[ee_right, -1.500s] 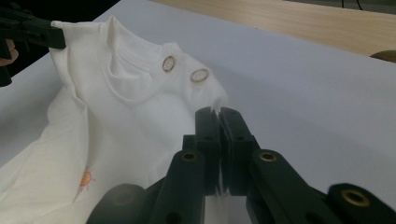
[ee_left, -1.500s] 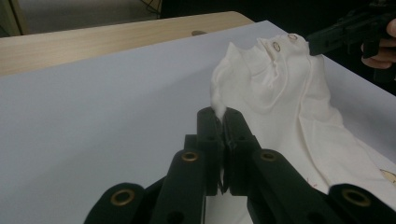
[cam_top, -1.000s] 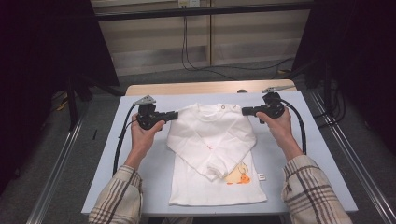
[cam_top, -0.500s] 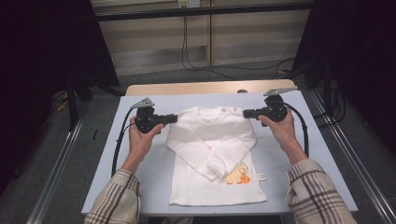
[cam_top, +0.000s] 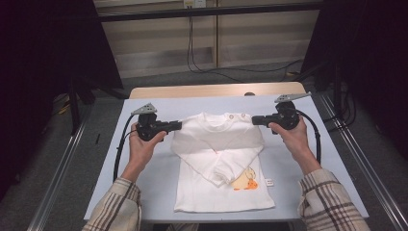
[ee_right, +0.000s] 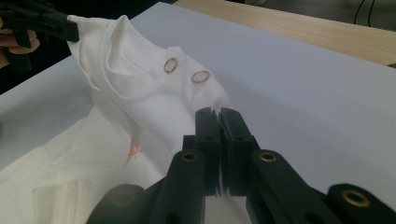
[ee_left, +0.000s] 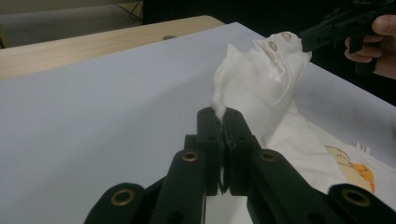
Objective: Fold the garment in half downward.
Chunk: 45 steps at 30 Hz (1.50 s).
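A white baby shirt (cam_top: 219, 163) lies face up on the pale table cover (cam_top: 144, 183), its long sleeves folded across the chest and an orange duck print (cam_top: 246, 182) near the hem. My left gripper (cam_top: 179, 125) is shut on the shirt's left shoulder, and my right gripper (cam_top: 253, 120) is shut on the right shoulder. In the left gripper view the jaws (ee_left: 223, 114) pinch white cloth (ee_left: 261, 88) that rises off the table. The right gripper view shows the jaws (ee_right: 218, 113) closed on cloth just below two snap buttons (ee_right: 170, 64). The collar end hangs taut between the two grips.
A wooden table edge (cam_top: 216, 90) runs along the back beyond the cover. Metal rails (cam_top: 62, 163) flank the table on both sides. Cables (cam_top: 192, 53) lie on the floor behind. Black cables trail from both grippers along the person's plaid-sleeved forearms.
Both grippers have shifted slightly toward the person, still holding the shoulders. The shirt's collar edge has come with them.
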Each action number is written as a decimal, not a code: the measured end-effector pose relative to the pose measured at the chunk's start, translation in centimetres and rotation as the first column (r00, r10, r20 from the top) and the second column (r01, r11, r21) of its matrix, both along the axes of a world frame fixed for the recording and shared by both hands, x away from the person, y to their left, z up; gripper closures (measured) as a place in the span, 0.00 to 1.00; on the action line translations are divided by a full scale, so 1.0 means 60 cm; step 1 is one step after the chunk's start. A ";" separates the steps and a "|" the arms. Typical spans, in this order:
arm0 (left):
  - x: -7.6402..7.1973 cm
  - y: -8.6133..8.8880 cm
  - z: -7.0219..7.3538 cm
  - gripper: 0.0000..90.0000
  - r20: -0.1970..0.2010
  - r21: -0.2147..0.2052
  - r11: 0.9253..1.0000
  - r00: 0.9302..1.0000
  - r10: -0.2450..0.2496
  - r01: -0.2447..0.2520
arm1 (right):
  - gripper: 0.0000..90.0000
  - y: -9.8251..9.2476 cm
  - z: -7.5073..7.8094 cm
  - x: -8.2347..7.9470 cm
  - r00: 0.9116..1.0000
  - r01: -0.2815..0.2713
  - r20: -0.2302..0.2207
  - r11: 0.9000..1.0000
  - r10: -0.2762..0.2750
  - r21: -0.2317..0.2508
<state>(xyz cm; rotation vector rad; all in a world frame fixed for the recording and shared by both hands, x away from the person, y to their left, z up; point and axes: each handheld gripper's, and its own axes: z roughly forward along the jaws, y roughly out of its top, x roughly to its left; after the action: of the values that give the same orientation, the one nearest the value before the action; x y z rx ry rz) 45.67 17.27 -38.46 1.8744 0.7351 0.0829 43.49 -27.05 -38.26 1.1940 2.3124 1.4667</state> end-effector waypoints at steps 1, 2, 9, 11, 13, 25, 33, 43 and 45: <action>-0.003 0.000 0.001 0.97 0.000 -0.001 1.000 1.000 -0.002 0.002 | 0.97 0.000 0.001 -0.002 1.000 -0.003 0.000 1.000 0.003 -0.001; -0.005 0.001 0.002 0.97 0.002 0.005 1.000 1.000 -0.008 0.008 | 0.97 0.001 0.003 -0.005 1.000 -0.006 0.001 1.000 0.006 -0.002; -0.020 0.002 0.007 0.97 0.012 0.002 1.000 1.000 -0.019 0.019 | 0.97 0.001 0.009 -0.022 1.000 -0.018 0.014 1.000 0.018 0.000; -0.025 0.003 0.009 0.97 0.014 0.001 1.000 1.000 -0.021 0.021 | 0.97 0.001 0.010 -0.028 1.000 -0.024 0.020 1.000 0.023 0.003; -0.029 0.003 0.009 0.97 0.015 -0.002 1.000 1.000 -0.024 0.024 | 0.97 0.001 0.011 -0.034 0.999 -0.027 0.021 1.000 0.027 0.006; -0.049 0.006 0.016 0.97 0.020 -0.004 0.999 0.999 -0.038 0.038 | 0.97 0.003 0.020 -0.060 0.998 -0.045 0.036 0.999 0.044 0.009; -0.069 0.008 0.014 0.97 0.018 -0.009 0.998 0.998 -0.055 0.056 | 0.97 -0.001 0.017 -0.079 0.998 -0.049 0.040 0.999 0.049 0.008; -0.089 0.009 0.011 0.97 0.019 -0.005 0.998 0.998 -0.068 0.068 | 0.97 -0.002 0.015 -0.105 0.997 -0.061 0.048 0.998 0.061 0.007; -0.093 0.009 0.011 0.97 0.020 -0.008 0.998 0.997 -0.070 0.070 | 0.97 -0.003 0.015 -0.111 0.997 -0.063 0.048 0.998 0.063 0.006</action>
<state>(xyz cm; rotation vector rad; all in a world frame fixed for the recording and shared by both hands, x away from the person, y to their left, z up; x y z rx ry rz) 40.07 17.78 -37.80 1.8870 0.6548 0.0532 36.86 -27.20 -37.36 1.0848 2.3346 1.5095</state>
